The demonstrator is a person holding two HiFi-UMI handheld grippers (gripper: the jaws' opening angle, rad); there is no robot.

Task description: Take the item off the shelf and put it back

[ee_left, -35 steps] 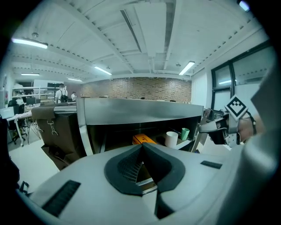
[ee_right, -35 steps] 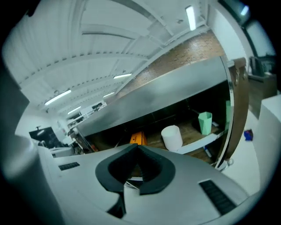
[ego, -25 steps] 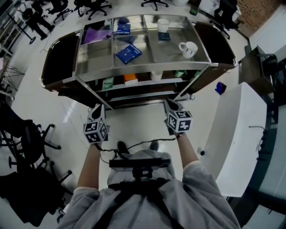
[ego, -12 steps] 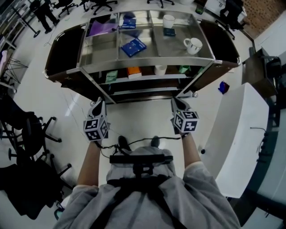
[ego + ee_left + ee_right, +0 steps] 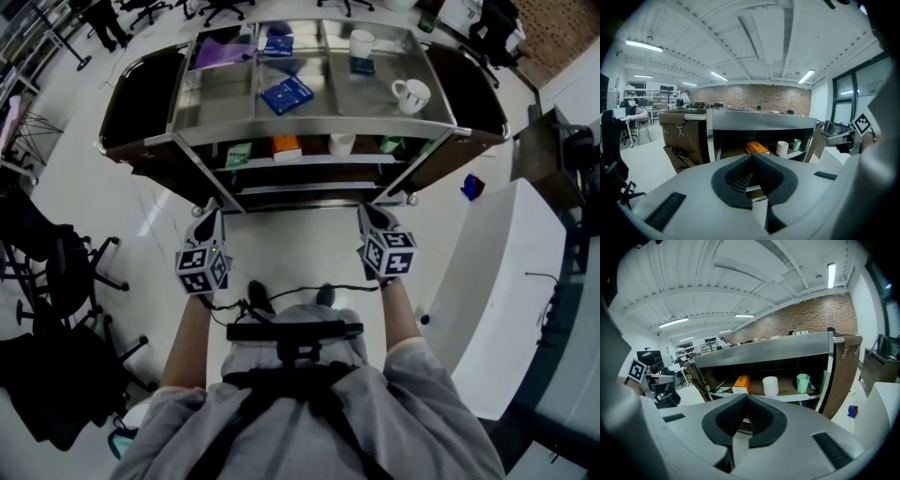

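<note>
Orange box (image 5: 740, 383) sits far back on the shelf (image 5: 806, 398); my left gripper (image 5: 751, 157) and right gripper (image 5: 746, 397) are closed, empty. Advancing closed could topple the white cup (image 5: 770, 386) just right of it.

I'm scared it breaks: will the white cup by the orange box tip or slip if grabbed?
The white cup stands upright and squat, so it probably won't tip. Its smooth sides may slip. It looks stiff, possibly breakable.
</note>
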